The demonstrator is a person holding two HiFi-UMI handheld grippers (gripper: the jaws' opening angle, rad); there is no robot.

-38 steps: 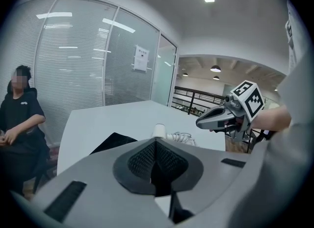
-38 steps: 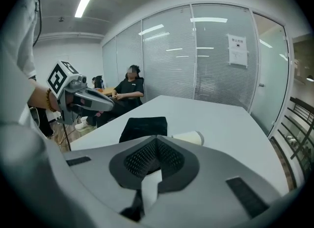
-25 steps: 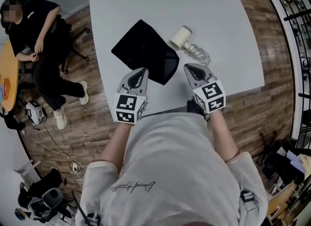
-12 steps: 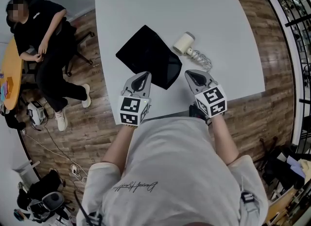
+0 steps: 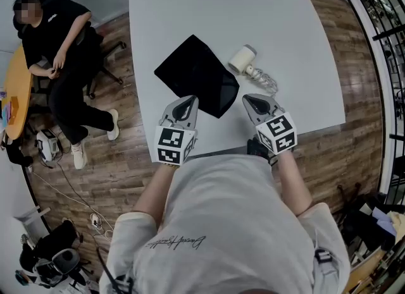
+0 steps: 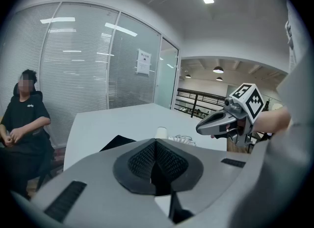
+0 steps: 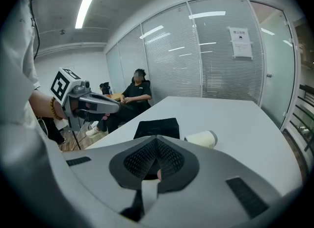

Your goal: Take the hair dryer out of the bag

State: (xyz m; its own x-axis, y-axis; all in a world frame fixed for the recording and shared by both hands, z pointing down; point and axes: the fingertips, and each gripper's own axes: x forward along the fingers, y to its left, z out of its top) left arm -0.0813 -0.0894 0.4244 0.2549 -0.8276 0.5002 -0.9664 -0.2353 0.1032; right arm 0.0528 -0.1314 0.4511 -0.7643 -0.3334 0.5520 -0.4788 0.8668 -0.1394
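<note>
A flat black bag (image 5: 197,76) lies on the white table (image 5: 285,14), empty-looking and slack. The cream hair dryer (image 5: 242,59) lies on the table just right of the bag, outside it, with its coiled cord (image 5: 263,82) trailing toward me. My left gripper (image 5: 190,100) hovers shut over the bag's near edge, nothing in it. My right gripper (image 5: 248,98) hovers shut just short of the cord, also empty. From the left gripper (image 6: 156,141) I see the bag (image 6: 117,142) and dryer (image 6: 162,133) ahead. The right gripper (image 7: 157,138) faces the bag (image 7: 158,128) and dryer (image 7: 201,139).
A person in black (image 5: 50,40) sits on a chair left of the table, over wooden floor (image 5: 107,160). The table's near edge (image 5: 304,131) runs just behind both grippers. A black railing (image 5: 386,46) stands at the right; glass walls (image 7: 221,55) lie beyond the table.
Both grippers stay where they were and stay shut. Only the head view has drifted slightly, so everything sits a little further right in the picture.
</note>
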